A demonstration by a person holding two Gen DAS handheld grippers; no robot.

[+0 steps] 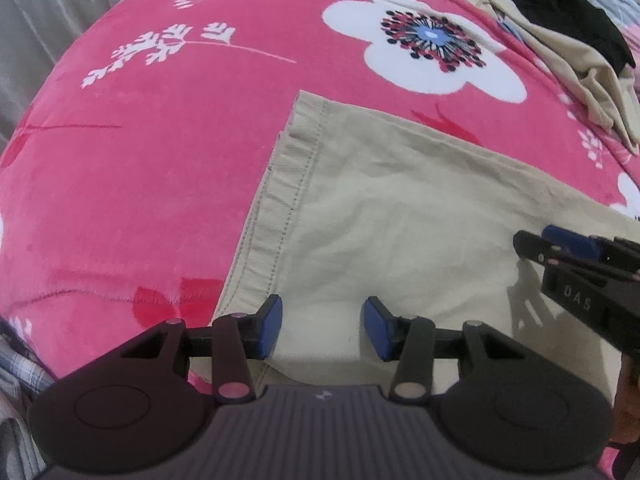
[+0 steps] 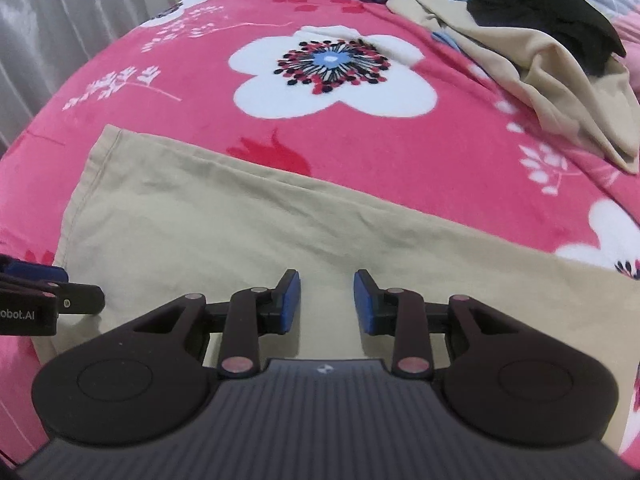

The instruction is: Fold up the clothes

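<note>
Lying flat, beige trousers point(image 2: 248, 224)

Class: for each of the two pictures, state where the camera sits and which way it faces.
Left wrist: on the left gripper, facing down at the beige garment's hemmed end; the right gripper enters from the right.
Right wrist: on the right gripper, facing down at the garment's middle; the left gripper shows at left.
Shared: garment, pink floral blanket, clothes pile.
</note>
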